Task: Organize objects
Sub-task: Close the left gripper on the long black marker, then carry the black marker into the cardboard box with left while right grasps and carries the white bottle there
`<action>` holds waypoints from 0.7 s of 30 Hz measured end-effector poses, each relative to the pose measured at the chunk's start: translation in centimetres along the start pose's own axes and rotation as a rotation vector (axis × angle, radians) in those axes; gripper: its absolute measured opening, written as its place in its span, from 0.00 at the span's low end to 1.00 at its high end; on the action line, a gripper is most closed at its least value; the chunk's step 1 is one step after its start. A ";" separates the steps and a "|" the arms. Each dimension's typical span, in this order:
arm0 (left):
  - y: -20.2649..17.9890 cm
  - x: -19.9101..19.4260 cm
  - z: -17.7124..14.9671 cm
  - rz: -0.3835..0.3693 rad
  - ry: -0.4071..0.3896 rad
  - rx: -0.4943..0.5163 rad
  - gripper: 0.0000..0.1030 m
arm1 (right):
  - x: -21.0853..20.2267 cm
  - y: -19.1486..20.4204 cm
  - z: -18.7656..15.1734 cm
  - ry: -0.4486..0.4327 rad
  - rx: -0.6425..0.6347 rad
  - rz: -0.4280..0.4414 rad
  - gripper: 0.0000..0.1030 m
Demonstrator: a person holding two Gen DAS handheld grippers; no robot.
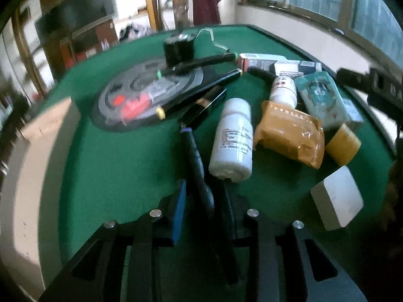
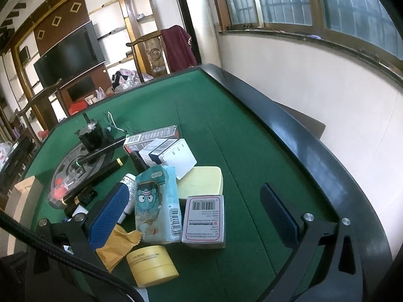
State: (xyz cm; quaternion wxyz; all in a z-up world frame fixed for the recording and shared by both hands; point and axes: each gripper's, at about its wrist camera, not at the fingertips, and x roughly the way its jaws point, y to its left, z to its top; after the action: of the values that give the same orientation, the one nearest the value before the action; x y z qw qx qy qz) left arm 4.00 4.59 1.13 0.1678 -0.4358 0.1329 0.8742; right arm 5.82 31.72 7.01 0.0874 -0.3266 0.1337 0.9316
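In the left wrist view a dark pen with a purple tip lies on the green felt between the fingers of my left gripper. It rests against the right finger, and a strip of felt shows between it and the blue left pad, so the gripper is open. A white bottle lies just right of the pen. My right gripper is wide open and grips nothing. A cartoon tissue pack and a white barcode box lie between its pads.
A brown packet, yellow jar and white box lie to the right. A grey disc with red parts, a black motor and several cartons fill the back. The table's black rim curves along the right.
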 end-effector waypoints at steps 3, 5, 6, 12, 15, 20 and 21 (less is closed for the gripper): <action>-0.1 0.1 0.3 0.010 0.000 -0.008 0.25 | 0.1 0.0 0.0 0.000 -0.008 -0.012 1.00; 0.4 0.2 0.3 -0.017 0.002 -0.021 0.24 | 0.1 0.0 0.0 0.000 -0.010 -0.015 1.00; 1.0 0.2 0.2 -0.062 0.006 -0.041 0.15 | 0.1 0.0 0.0 -0.001 -0.012 -0.018 1.00; 4.0 -0.8 -0.7 -0.219 -0.001 -0.172 0.11 | -0.2 0.3 -0.1 -0.028 -0.035 -0.033 1.00; 5.5 -2.9 -1.1 -0.255 -0.050 -0.208 0.11 | -1.4 1.1 0.3 -0.057 -0.058 -0.040 1.00; 8.5 -6.5 -1.9 -0.303 -0.140 -0.259 0.11 | -4.5 5.5 1.8 0.046 -0.108 0.248 1.00; 9.0 -6.7 -1.9 -0.311 -0.147 -0.271 0.11 | -4.2 6.7 2.0 0.101 -0.116 0.320 1.00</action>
State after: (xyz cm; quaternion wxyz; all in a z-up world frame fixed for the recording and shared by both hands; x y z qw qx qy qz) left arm 5.46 -5.46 6.18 0.2500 -0.4047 -0.0672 0.8770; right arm 6.21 25.70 12.48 -0.0876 -0.3521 0.1343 0.9221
